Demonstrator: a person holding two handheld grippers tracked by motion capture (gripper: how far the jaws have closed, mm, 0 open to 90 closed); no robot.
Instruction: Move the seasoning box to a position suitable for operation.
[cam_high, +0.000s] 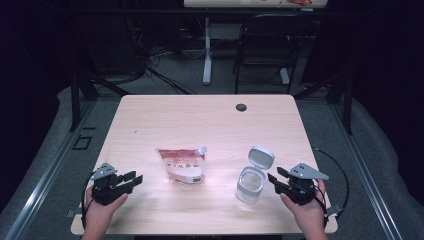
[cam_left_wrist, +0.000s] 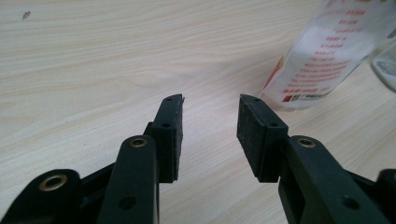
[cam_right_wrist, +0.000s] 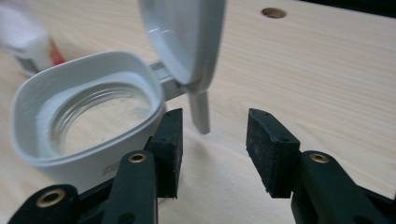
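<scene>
I am holding my left gripper (cam_high: 131, 178) open left of the spouted refill pouch (cam_high: 183, 165) at lower centre. My right gripper (cam_high: 276, 178) is gaping beside the flip-lid jar (cam_high: 250, 184); nudging its raised lid (cam_high: 261, 156) could topple it.

The person's left hand (cam_high: 100, 210) holds the black two-jaw left gripper (cam_high: 134, 178) low, its jaws parted and pointing right. The right hand (cam_high: 307, 212) holds the matching black right gripper (cam_high: 276, 176), jaws likewise apart, pointing left. Both forearms enter from the bottom edge.
</scene>
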